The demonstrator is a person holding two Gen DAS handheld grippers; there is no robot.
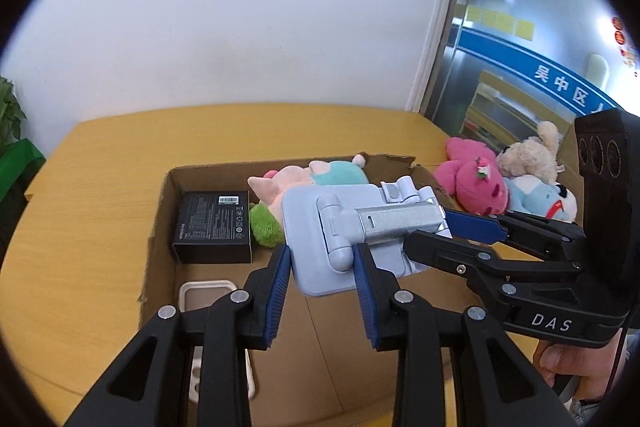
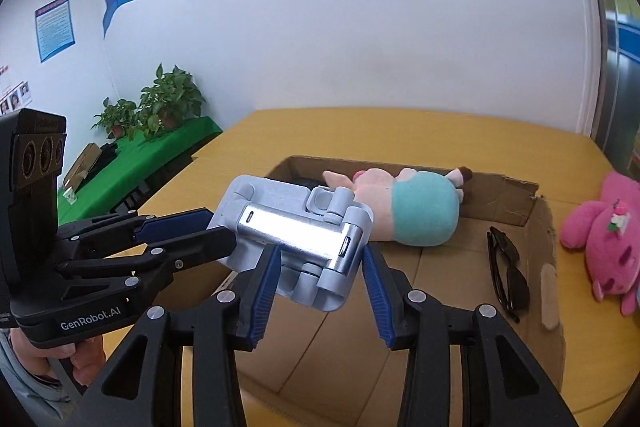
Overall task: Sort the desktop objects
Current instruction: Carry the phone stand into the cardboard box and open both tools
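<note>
A pale blue folding phone stand [image 1: 340,227] with a silver arm hangs over an open cardboard box [image 1: 158,227]. My left gripper [image 1: 322,267] straddles the stand's lower end, pads against its sides. My right gripper [image 1: 448,233] comes in from the right and pinches the stand's silver arm. In the right wrist view the stand [image 2: 296,239] sits between my right fingers [image 2: 320,275], and the left gripper [image 2: 216,227] clamps its left edge. A pink and teal plush pig [image 2: 408,207] lies in the box.
The box also holds a black carton [image 1: 214,227], a white tray [image 1: 208,291], a green plush [image 1: 266,227] and black sunglasses [image 2: 506,271]. A pink plush [image 1: 472,175], a cream plush [image 1: 528,155] and a blue plush [image 1: 540,199] lie on the yellow table [image 1: 80,207] at right.
</note>
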